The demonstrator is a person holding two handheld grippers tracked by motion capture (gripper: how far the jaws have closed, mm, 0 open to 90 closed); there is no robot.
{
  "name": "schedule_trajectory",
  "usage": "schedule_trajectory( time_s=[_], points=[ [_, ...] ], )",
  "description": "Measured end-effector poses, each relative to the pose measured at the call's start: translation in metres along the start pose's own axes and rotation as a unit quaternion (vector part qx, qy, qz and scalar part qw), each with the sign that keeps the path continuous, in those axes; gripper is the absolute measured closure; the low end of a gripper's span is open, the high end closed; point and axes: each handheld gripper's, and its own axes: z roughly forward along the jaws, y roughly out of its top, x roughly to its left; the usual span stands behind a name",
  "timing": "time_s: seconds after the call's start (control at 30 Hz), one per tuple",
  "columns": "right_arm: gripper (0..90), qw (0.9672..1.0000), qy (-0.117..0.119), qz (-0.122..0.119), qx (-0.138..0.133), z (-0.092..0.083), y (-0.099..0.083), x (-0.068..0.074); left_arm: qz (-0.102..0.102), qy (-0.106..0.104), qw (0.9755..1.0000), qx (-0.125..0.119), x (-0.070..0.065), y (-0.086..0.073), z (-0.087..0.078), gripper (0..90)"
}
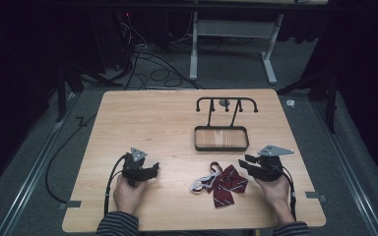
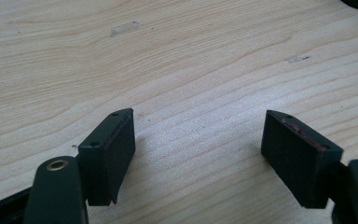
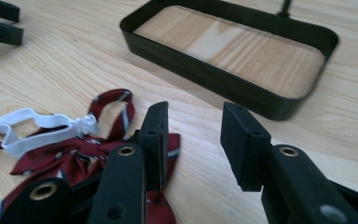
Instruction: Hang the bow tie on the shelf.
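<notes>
A dark red striped bow tie (image 1: 228, 184) with a white elastic strap (image 1: 200, 182) lies flat on the wooden table near the front, right of centre. My right gripper (image 1: 246, 162) hovers just right of it, jaws pointing left. In the right gripper view the jaws (image 3: 193, 112) stand partly apart with bare wood between them; the bow tie (image 3: 70, 156) and strap (image 3: 42, 123) lie below and left of the left jaw. My left gripper (image 1: 153, 168) rests at the front left, open wide over bare table (image 2: 198, 116).
A black-rimmed tray (image 1: 221, 149) with a wooden floor sits behind the bow tie, close ahead in the right gripper view (image 3: 205, 70). A black hook rack (image 1: 226, 101) rises from its far side. A table frame and cables are on the floor beyond.
</notes>
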Motion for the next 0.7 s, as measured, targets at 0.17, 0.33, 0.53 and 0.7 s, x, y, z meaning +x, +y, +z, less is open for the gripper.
schedule_trajectory(
  time_s=[0.17, 0.33, 0.53, 0.7],
  points=[
    [64.3, 0.9998, 0.015, -0.008, 0.003, 0.010, 0.006, 0.010, 0.000, 0.000, 1.0000, 0.000, 0.000, 0.000, 0.000, 26.5],
    [64.8, 0.9996, 0.024, -0.014, 0.009, 0.017, 0.009, 0.016, 0.000, 0.000, 1.0000, 0.000, 0.000, 0.000, 0.000, 26.5],
    [65.1, 0.9992, 0.029, -0.023, 0.011, 0.021, 0.014, 0.021, 0.000, 0.000, 1.0000, 0.000, 0.000, 0.000, 0.000, 26.4],
    [65.4, 0.9990, 0.036, -0.023, 0.016, 0.028, 0.016, 0.023, 0.000, 0.000, 1.0000, 0.000, 0.000, 0.000, 0.000, 26.4]
  ],
)
